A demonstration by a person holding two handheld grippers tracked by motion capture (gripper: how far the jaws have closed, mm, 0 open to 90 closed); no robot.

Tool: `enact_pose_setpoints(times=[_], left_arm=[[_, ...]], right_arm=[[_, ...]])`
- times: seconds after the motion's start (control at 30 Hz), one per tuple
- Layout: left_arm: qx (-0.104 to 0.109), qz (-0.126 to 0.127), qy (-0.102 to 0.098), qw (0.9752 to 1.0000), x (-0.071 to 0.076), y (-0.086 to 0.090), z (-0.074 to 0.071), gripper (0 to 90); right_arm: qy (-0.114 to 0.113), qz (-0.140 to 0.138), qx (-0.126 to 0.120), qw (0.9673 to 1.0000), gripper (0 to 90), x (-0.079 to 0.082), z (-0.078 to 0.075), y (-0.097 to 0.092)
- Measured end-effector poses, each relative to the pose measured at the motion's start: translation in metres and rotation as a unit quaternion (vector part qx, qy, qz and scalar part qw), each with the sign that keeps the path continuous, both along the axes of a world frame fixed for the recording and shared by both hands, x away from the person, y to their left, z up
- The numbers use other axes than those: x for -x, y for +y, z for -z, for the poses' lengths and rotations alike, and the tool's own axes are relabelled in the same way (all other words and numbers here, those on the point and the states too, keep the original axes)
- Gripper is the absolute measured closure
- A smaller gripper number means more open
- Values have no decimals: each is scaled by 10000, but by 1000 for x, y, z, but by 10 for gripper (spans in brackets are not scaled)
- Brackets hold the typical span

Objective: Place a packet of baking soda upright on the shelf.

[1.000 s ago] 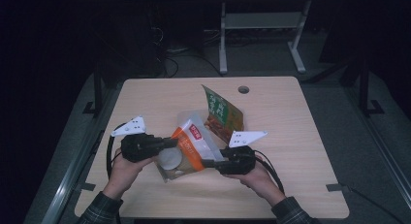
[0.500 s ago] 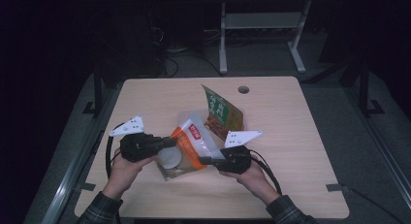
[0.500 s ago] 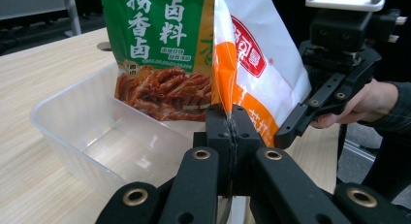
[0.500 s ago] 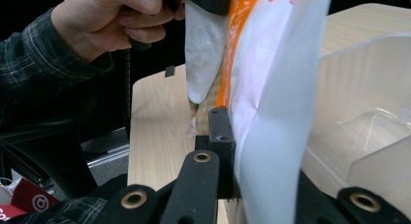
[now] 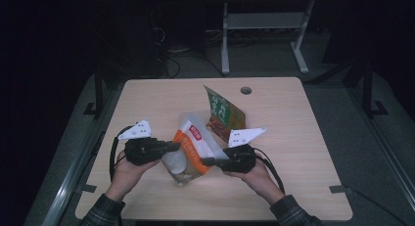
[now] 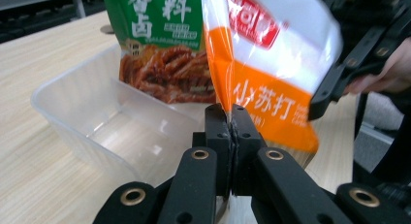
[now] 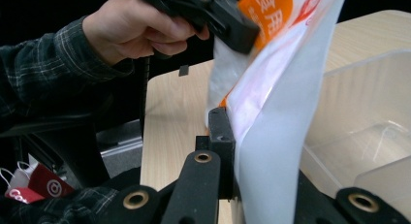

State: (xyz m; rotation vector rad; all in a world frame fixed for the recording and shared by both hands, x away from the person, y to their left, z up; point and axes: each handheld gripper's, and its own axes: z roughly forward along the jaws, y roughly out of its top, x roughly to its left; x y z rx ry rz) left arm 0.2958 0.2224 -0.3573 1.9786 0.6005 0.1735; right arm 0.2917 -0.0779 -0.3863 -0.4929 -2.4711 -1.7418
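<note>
Two grippers have hold of one snack pouch, the orange-and-white bag that hangs between them above the tabletop. The left gripper is clamped tight on the bag's side seam; in the left gripper view its jaws meet on the thin crimped edge of the film with no gap showing. The right gripper pinches the opposite edge, and from the right gripper view the white back of the bag runs up between its jaws, pressed flat.

Just beyond the left gripper's jaws sits a clear plastic tub, open side up and empty as far as I can see. A green pouch with a picture of braised food stands behind the orange bag, past both grippers.

The bag looks light and floppy. The film is glossy and likely slick, so a grip on the flat face would probably slide; the welded seams are the stiffer places, and both grippers are on those. Something pale and round shows through the clear lower part, so the contents may be brittle; squeezing the middle risks crushing them. If the aim is to open it, pulling the two seams apart near the top edge seems the sensible hold, with the tub below to catch whatever falls.
</note>
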Motion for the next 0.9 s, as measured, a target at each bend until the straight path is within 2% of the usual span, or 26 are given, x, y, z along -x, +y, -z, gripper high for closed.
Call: enact_pose_setpoints(times=[0.17, 0.37, 0.4, 0.43, 0.53, 0.73, 0.9], left_arm=[[-212, 87, 58, 9997, -1, -5, 6, 858], [-211, 159, 80, 9996, -1, -7, 6, 808], [-239, 173, 96, 9995, -1, -7, 6, 780], [-235, 138, 28, 9996, 0, -6, 6, 717], [-192, 119, 24, 9997, 2, -3, 4, 627], [-242, 88, 72, 9996, 8, 2, 9, 539], [-412, 15, 173, 9990, 17, 3, 22, 454]], right_arm=[[-145, -120, 12, 9998, 900, 1, -6, 0], [-247, -250, 43, 9994, 900, 3, -12, -1], [-284, -270, 48, 9992, 900, 3, -13, -2], [-303, -319, 58, 9990, 900, 5, -16, -1], [-386, -380, 112, 9985, 900, 6, -20, 0], [-450, -463, 156, 9978, 900, 8, -24, -1], [-601, -458, 159, 9970, 900, 9, -36, -7]])
